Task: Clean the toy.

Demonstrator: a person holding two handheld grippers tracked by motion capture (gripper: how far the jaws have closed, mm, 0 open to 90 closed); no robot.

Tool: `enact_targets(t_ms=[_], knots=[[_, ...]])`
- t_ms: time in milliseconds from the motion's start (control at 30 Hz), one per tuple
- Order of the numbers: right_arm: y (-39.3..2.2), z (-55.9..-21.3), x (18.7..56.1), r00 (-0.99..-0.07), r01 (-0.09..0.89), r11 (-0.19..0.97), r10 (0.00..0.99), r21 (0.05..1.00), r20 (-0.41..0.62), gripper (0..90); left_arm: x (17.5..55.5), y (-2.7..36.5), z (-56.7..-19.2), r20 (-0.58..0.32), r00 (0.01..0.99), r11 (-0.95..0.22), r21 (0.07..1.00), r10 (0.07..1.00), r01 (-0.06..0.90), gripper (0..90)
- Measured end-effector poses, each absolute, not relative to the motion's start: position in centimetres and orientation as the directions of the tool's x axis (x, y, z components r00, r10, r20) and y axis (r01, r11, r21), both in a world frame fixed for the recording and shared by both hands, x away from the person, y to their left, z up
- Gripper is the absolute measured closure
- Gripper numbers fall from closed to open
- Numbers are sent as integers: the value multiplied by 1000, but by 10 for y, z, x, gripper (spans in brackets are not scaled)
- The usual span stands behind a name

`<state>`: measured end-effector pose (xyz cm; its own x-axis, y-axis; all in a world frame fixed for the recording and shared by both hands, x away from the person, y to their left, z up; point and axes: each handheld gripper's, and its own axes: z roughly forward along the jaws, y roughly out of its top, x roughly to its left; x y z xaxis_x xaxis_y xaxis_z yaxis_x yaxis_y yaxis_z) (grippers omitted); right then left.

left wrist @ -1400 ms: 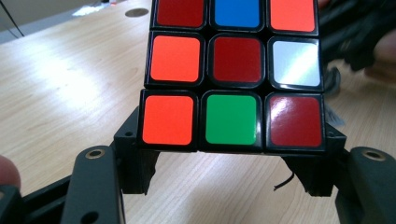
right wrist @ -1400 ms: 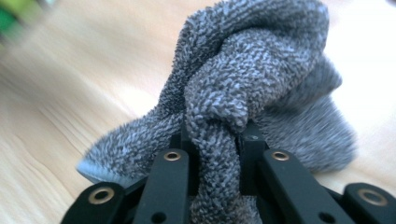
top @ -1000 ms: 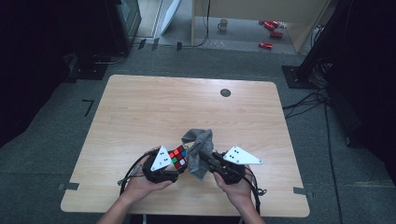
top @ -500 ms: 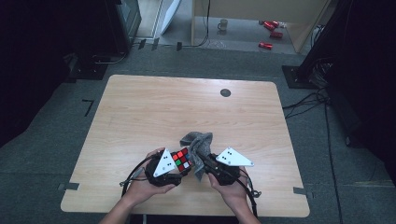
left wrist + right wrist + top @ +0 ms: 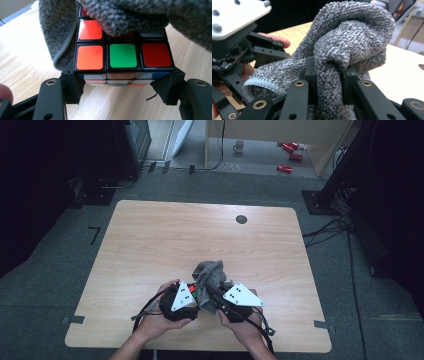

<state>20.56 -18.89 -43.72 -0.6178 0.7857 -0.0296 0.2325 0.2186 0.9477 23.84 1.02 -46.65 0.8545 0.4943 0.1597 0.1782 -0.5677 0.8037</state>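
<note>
Work in hand: wiping a puzzle cube (image 5: 123,53) with a grey cloth (image 5: 347,42), one tool in each hand, low on the near side of the tabletop (image 5: 165,240).
Left gripper (image 5: 184,299): clamped on the cube; in the left gripper view its two jaws press the cube's lower corners, and the orange, green and red squares face the camera.
Right gripper (image 5: 328,85): its jaws have just been easing apart a little, yet a bunched fold of the cloth sits between them and the pads look to be pressing it, so I read it as a loosened grip rather than a release.
Cloth position: draped over the top of the cube and hanging down its left side in the left gripper view, touching the upper rows of squares.
What changed: across the high view the two grippers have drawn closer together, and the cloth, earlier lying just beyond the cube, now lies bunched over it so little of its colour shows.
Meaning for the task: the cloth has reached the cube's face, so rubbing seems under way; the slackening hold could let the fold slip.
Cube position: lifted just above the tabletop, between the hands.
</note>
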Motion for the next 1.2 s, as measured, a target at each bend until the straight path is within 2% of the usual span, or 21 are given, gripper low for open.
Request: enact_targets(t_ms=[133, 300, 367, 467, 500, 667, 833, 1033, 1200], knots=[[-179, -439, 197, -601, 196, 262, 793, 945, -96, 735, 238, 11, -467, 170, 854, -573, 802, 492, 170, 352], [-184, -440, 204, -589, 216, 251, 804, 943, -79, 735, 238, 7, -467, 181, 842, -580, 795, 508, 180, 353], [-177, -441, 198, -577, 197, 296, 806, 934, -134, 728, 238, 6, -467, 186, 838, -588, 788, 513, 185, 353], [-166, -444, 191, -611, 124, 345, 765, 931, -202, 720, 237, 7, -466, 191, 834, -581, 794, 518, 179, 353], [-167, -445, 194, -614, 118, 341, 763, 933, -201, 723, 238, 8, -466, 190, 834, -578, 796, 518, 178, 354], [-187, -445, 206, -583, 201, 227, 810, 953, -70, 724, 237, 6, -466, 179, 841, -573, 800, 510, 177, 354], [-178, -443, 196, -621, 152, 266, 775, 952, -118, 745, 236, 7, -465, 174, 846, -560, 812, 504, 167, 354], [-194, -440, 207, -564, 227, 192, 825, 955, -32, 767, 236, 5, -466, 171, 850, -561, 811, 499, 166, 354], [-176, -442, 197, -597, 191, 249, 797, 950, -89, 768, 236, 6, -466, 172, 849, -556, 816, 500, 162, 355]])
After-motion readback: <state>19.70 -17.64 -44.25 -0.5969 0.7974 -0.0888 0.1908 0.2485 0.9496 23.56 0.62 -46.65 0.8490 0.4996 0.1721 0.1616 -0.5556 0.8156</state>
